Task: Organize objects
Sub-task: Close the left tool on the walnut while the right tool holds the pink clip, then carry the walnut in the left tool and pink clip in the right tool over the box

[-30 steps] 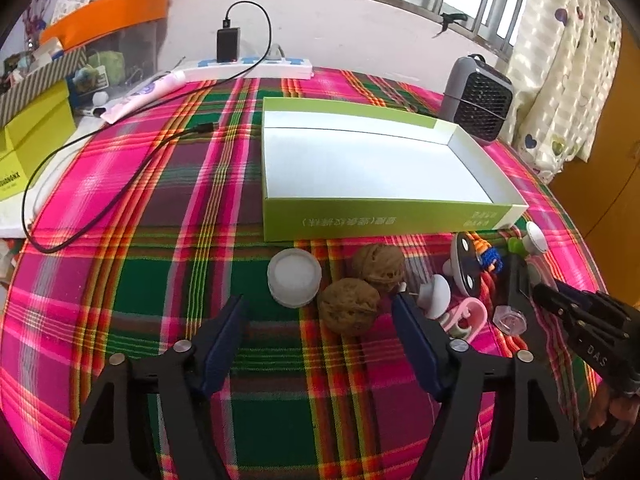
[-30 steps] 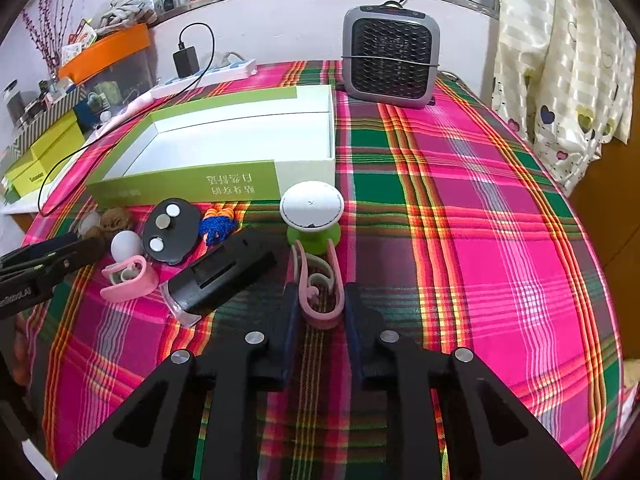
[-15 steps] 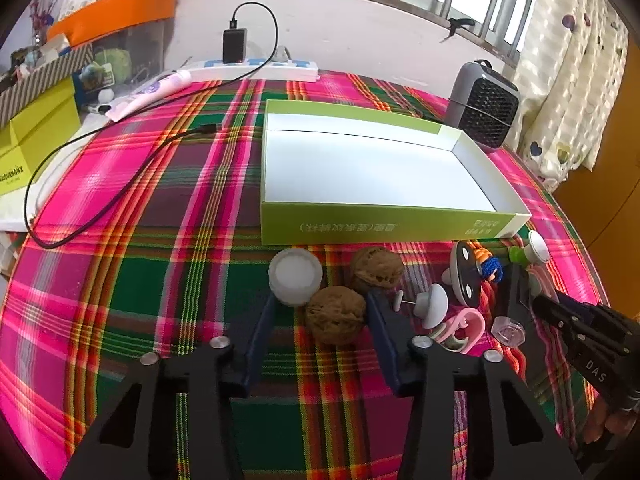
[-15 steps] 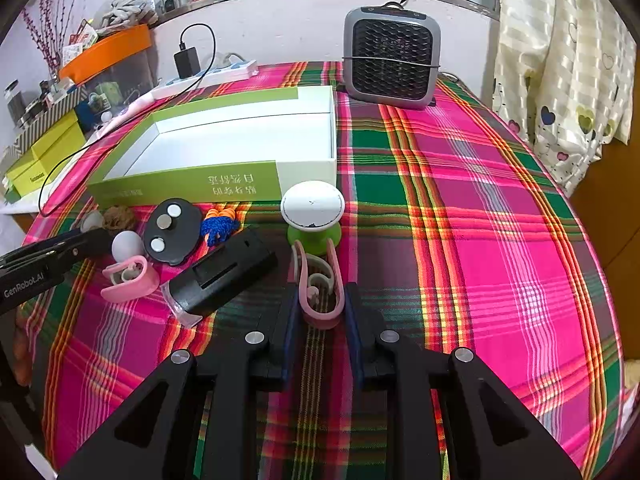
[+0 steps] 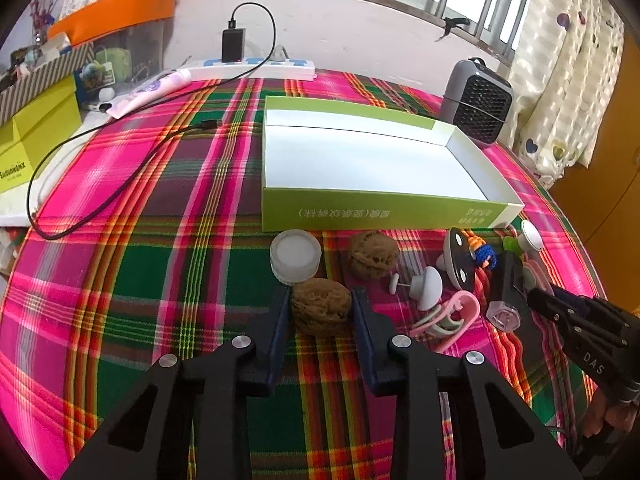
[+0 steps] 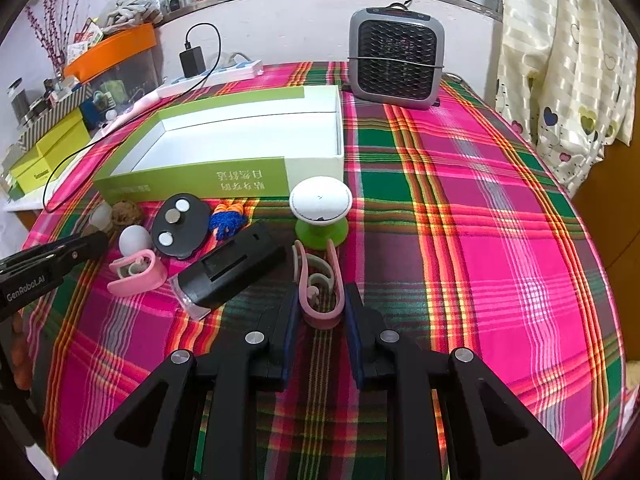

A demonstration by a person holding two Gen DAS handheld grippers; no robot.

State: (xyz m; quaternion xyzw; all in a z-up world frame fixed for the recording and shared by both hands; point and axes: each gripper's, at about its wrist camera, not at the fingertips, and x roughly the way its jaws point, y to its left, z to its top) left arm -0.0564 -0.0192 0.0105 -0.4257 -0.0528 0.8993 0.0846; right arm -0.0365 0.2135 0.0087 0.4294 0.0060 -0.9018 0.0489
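Observation:
My left gripper (image 5: 320,294) is closing its jaws around a brown walnut (image 5: 320,311) on the plaid cloth, and both blue pads touch its sides. A second walnut (image 5: 373,255) and a white cap (image 5: 295,255) lie just behind. My right gripper (image 6: 321,296) is shut on a pink clip (image 6: 322,319) lying flat on the cloth. Ahead of both stands an open green-and-white box (image 5: 380,210) with nothing in it. Another pink clip (image 6: 134,276), a black device (image 6: 232,268), a black disc (image 6: 180,224) and a white-and-green knob (image 6: 320,208) lie between the grippers.
A grey heater (image 6: 396,60) stands behind the box's right end. A power strip (image 5: 256,65) with a charger and a black cable (image 5: 120,184) runs along the back left. Yellow boxes (image 5: 36,140) and an orange bin crowd the left edge. A curtain hangs at the right.
The left gripper's jaws have come together from wide open onto the near walnut. The right gripper and its pink clip have not moved.

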